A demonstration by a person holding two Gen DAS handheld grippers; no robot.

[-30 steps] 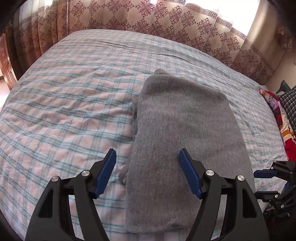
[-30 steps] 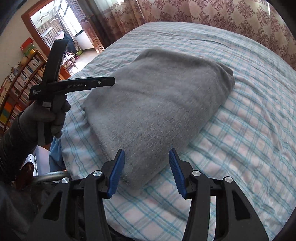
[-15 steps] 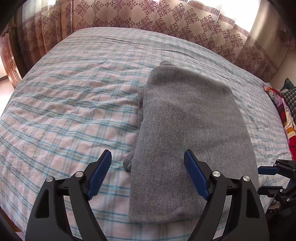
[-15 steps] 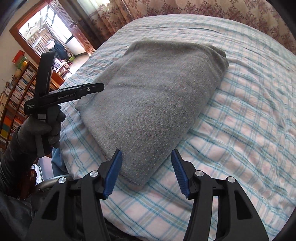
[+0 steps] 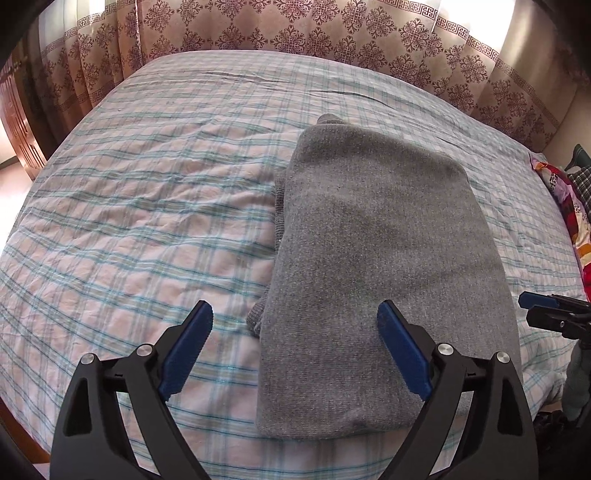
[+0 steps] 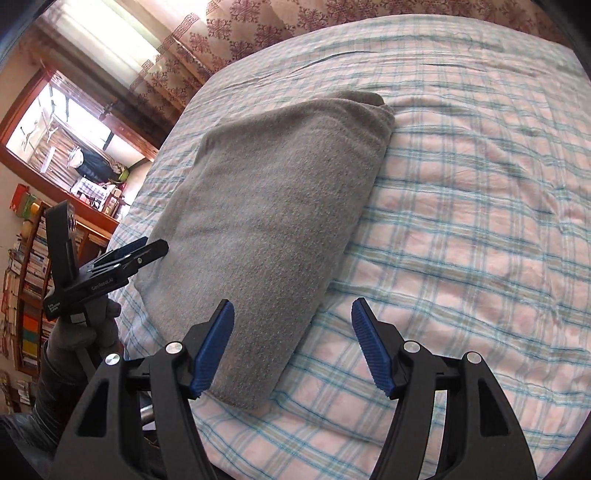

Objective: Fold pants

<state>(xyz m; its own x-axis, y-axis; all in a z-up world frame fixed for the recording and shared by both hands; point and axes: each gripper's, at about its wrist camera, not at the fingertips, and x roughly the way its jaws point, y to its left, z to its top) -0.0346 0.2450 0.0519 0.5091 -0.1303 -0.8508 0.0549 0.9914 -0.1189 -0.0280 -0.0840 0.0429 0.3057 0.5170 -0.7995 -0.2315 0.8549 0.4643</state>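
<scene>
The grey pants [image 5: 376, 266] lie folded into a thick rectangle on the plaid bed [image 5: 147, 206]; they also show in the right wrist view [image 6: 273, 221]. My left gripper [image 5: 295, 347] is open and empty, held above the near end of the pants. My right gripper [image 6: 291, 347] is open and empty, above the near right corner of the pants. The left gripper also shows in the right wrist view [image 6: 144, 253], and the right gripper shows at the right edge of the left wrist view [image 5: 535, 310]. Neither gripper touches the cloth.
Patterned curtains [image 5: 295, 33] hang behind the bed. Colourful bedding [image 5: 565, 206] lies at the bed's right side. A bookshelf [image 6: 26, 295] and a wooden-framed window [image 6: 74, 140] stand beyond the bed's left side. The bed edge runs just below both grippers.
Both grippers have drawn back and risen from the folded pants, and their jaws have opened wider. The right gripper has swung to the right. The pants have not moved.
</scene>
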